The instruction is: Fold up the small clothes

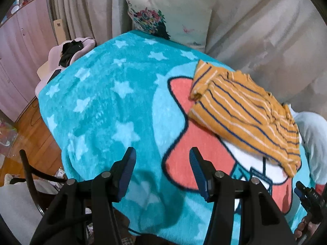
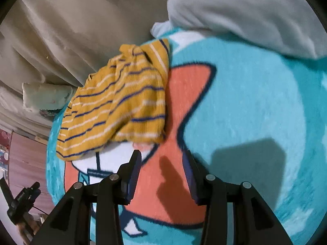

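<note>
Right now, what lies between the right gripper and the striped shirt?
Only bare blanket separates the open right gripper from the striped shirt, per the right wrist view.

The striped shirt [image 1: 243, 110] looked like ribbed knit cloth, matt and soft. The blanket [image 1: 106, 106] beneath was fluffy fleece. The left gripper [image 1: 162, 157] showed matt black plastic, ridged blue pads [image 1: 130, 163], shiny metal pins.

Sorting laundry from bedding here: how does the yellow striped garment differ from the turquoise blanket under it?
The yellow striped garment is small and folded into a compact bundle; the turquoise blanket is spread wide, covering the whole surface. The garment carries thin navy and white stripes; the blanket shows pale stars and a coral cartoon figure. The garment looks ribbed and thin, the blanket fleecy. Both are soft fabric, and neither tool touches them.
</note>
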